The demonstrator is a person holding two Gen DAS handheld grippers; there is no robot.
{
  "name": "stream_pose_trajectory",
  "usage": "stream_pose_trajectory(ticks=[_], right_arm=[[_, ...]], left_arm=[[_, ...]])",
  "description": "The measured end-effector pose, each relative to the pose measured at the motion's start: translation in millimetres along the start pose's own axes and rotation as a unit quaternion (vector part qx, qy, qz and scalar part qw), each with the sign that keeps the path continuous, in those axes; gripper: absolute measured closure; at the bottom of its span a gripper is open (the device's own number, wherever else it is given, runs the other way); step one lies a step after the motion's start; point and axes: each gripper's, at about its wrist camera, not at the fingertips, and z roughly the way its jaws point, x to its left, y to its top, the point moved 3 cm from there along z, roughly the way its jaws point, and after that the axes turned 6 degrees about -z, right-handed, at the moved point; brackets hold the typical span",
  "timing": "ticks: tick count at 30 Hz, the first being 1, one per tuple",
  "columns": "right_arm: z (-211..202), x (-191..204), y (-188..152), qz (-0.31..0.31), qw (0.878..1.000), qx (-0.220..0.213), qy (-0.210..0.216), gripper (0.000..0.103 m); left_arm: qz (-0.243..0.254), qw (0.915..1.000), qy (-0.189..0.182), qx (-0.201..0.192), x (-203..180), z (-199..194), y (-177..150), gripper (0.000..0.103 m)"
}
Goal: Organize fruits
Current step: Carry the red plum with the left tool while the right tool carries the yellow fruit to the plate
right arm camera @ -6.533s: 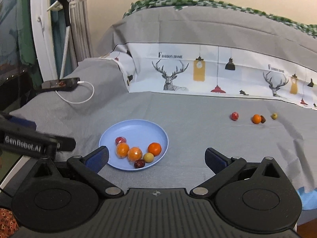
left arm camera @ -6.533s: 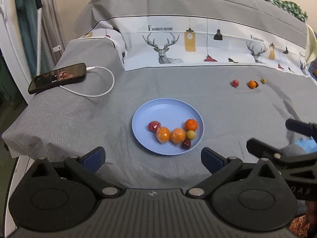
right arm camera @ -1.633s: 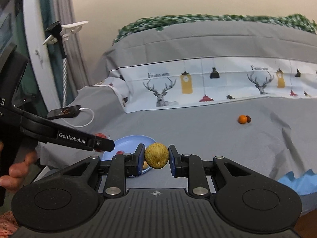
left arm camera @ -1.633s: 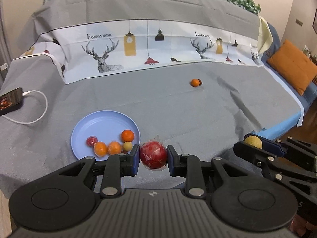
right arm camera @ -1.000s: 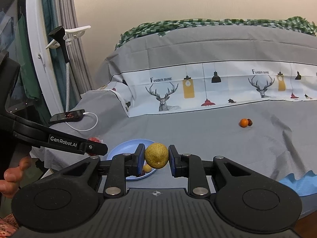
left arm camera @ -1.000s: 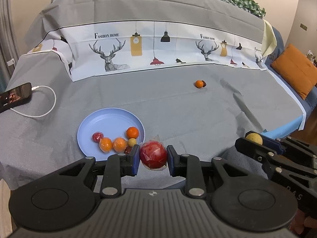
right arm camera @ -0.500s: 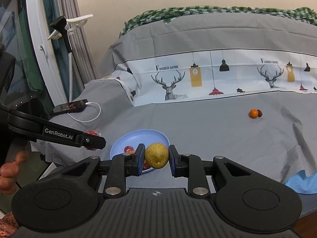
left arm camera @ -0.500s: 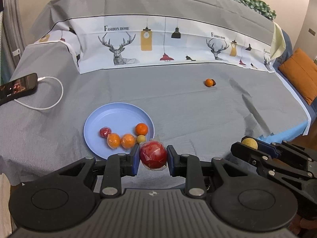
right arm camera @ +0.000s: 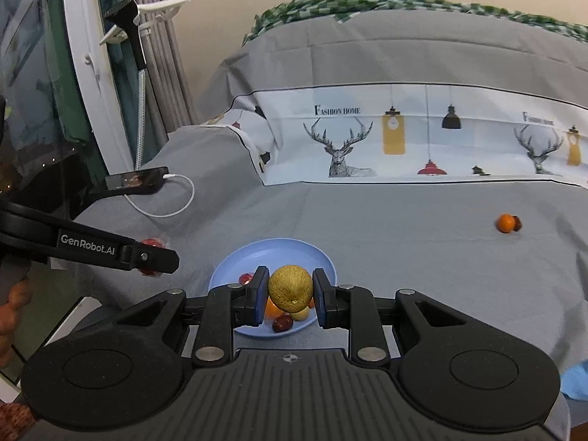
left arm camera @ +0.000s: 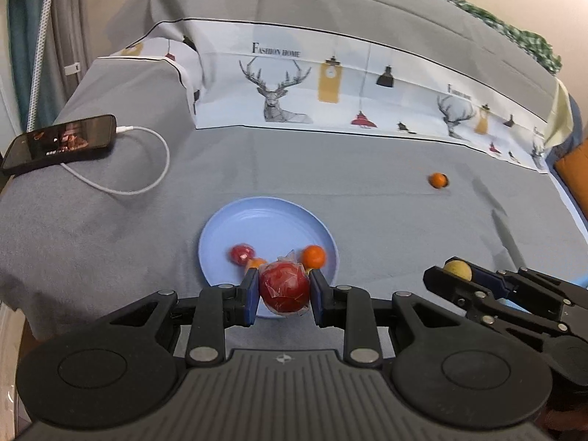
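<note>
My left gripper (left arm camera: 283, 292) is shut on a red fruit in clear wrap (left arm camera: 283, 288) and holds it over the near edge of the blue plate (left arm camera: 257, 220). The plate holds several small fruits, among them a small red one (left arm camera: 240, 253) and an orange one (left arm camera: 313, 255). My right gripper (right arm camera: 290, 292) is shut on a yellow-green fruit (right arm camera: 290, 288) above the plate's near side (right arm camera: 279, 250). It also shows in the left wrist view (left arm camera: 457, 271), right of the plate. An orange fruit (left arm camera: 437, 180) with a dark one behind it lies far right on the cloth.
A phone (left arm camera: 58, 143) on a white charging cable (left arm camera: 147, 183) lies at the far left of the grey cloth. A deer-print fabric band (left arm camera: 330, 88) runs across the back. The bed edge drops off at the near left and right.
Both grippers have swung left toward the plate with their fruits still held. The plate now sits directly under and ahead of both grippers.
</note>
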Motion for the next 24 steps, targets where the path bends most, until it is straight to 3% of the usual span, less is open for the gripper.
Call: stream_pose_trajectory(ticks=[12,18,24], right_arm=[[101,4,1,-0.028,0.997,0.071,0.002,0.076],[142,2,1,-0.037,0.995,0.093,0.016,0.076],[176,1,-6,-0.05,0.992,0.115,0.022,0.076]], left_arm=[[0.008,0.9995,0.018,0.025,21,83,36,0.072],[0.008,0.9986,0.013,0.05,34,123,39,0.072],[0.022,0.9968,0.033,0.069,40,159,38,0.072]])
